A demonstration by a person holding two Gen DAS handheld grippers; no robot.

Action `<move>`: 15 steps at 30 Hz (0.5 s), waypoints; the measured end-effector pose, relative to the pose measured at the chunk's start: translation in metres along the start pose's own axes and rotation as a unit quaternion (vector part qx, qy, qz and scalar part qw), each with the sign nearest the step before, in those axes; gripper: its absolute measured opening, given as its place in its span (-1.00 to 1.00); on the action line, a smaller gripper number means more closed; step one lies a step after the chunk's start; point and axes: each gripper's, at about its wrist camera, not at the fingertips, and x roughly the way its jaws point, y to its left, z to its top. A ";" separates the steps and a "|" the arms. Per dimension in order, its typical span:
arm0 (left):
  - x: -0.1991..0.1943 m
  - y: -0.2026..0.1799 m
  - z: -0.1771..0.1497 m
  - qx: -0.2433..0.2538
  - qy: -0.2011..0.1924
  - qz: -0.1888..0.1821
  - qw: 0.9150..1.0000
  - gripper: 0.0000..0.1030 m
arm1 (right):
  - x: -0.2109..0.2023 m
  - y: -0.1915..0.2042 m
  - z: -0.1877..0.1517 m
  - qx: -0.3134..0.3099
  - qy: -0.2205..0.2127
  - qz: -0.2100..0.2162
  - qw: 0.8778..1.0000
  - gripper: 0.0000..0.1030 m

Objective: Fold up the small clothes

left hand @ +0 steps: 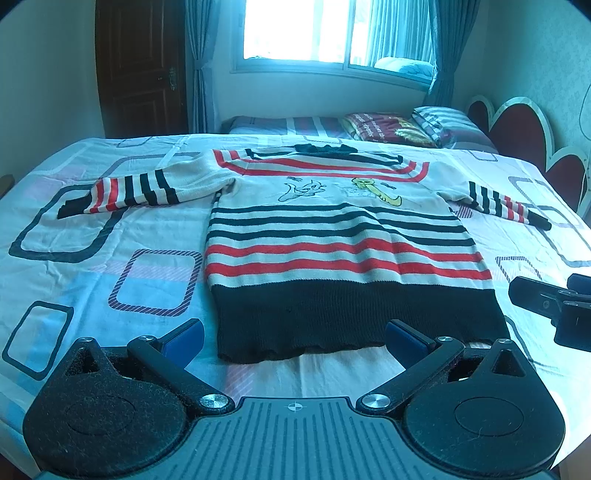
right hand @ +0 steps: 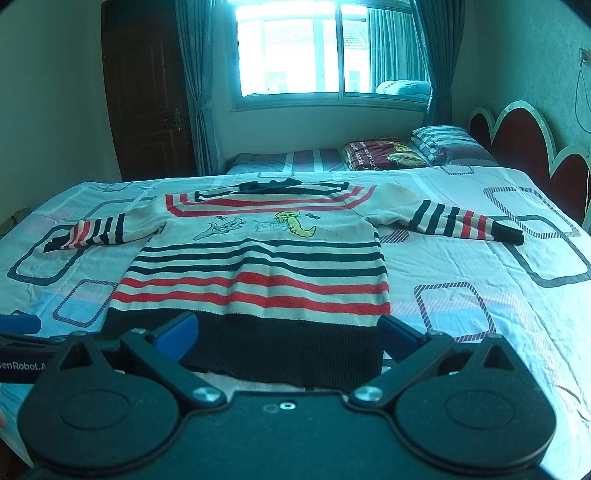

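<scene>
A small striped sweater (left hand: 332,236) in cream, red and black lies flat on the bed, both sleeves spread out, black hem nearest me. It also shows in the right wrist view (right hand: 258,273). My left gripper (left hand: 295,338) is open, just short of the hem, holding nothing. My right gripper (right hand: 288,334) is open, fingers either side of the hem's black band, above it. The right gripper's body (left hand: 554,306) shows at the right edge of the left wrist view; the left gripper's blue finger (right hand: 20,323) shows at the left edge of the right wrist view.
The bed sheet (left hand: 110,236) is pale with rounded-square patterns. Folded bedding and pillows (left hand: 413,125) lie at the far end by a red headboard (left hand: 524,133). A window (left hand: 332,33) with curtains and a dark door (left hand: 140,66) are behind.
</scene>
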 end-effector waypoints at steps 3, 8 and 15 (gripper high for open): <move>-0.001 0.002 -0.001 -0.002 0.000 0.001 1.000 1.00 | 0.000 0.001 0.000 -0.002 0.000 0.001 1.000 0.99; -0.002 0.003 -0.001 -0.003 0.000 0.002 1.000 1.00 | -0.001 0.002 0.001 -0.004 0.000 0.002 1.000 0.99; -0.002 0.003 -0.001 -0.002 0.000 0.002 1.000 1.00 | -0.001 0.001 0.001 -0.004 -0.001 0.002 1.000 0.99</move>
